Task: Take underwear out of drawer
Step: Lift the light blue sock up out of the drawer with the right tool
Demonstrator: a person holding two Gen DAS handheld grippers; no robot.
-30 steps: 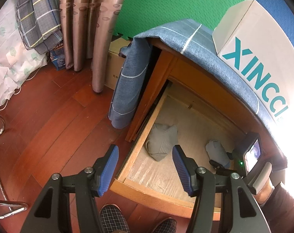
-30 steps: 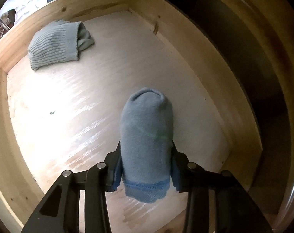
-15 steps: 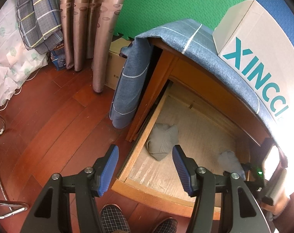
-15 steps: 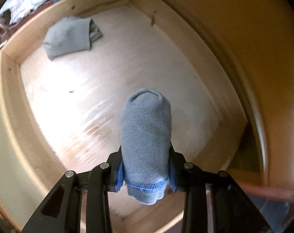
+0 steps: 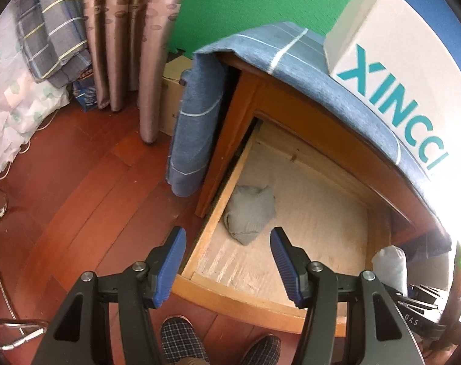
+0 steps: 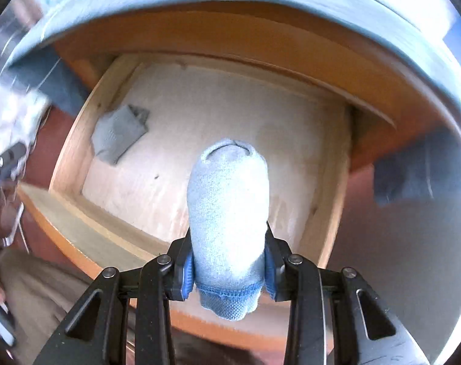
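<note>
- I have the right gripper (image 6: pixel 229 269) clamped on a rolled pale blue piece of underwear (image 6: pixel 227 213), held above the open drawer (image 6: pixel 63 158): I judge this the lift-out step.
- A second grey piece (image 5: pixel 250 210) lies in the drawer's far left corner.
- My left gripper (image 5: pixel 227 261) hangs about half open and empty over the drawer's front left corner.
- Next I must clear the front rim; the cabinet top (image 6: pixel 261 30) overhangs behind, and the room towards me looks free.

Count on inspection: two claws, the left claw (image 5: pixel 227 263) and the right claw (image 6: pixel 229 263). One open drawer (image 5: pixel 251 299). Two rolled underwear pieces: one grey (image 5: pixel 249 210), one pale blue (image 6: pixel 229 213). One cardboard box (image 5: pixel 413 70). Two checked slippers (image 5: pixel 181 342).
</note>
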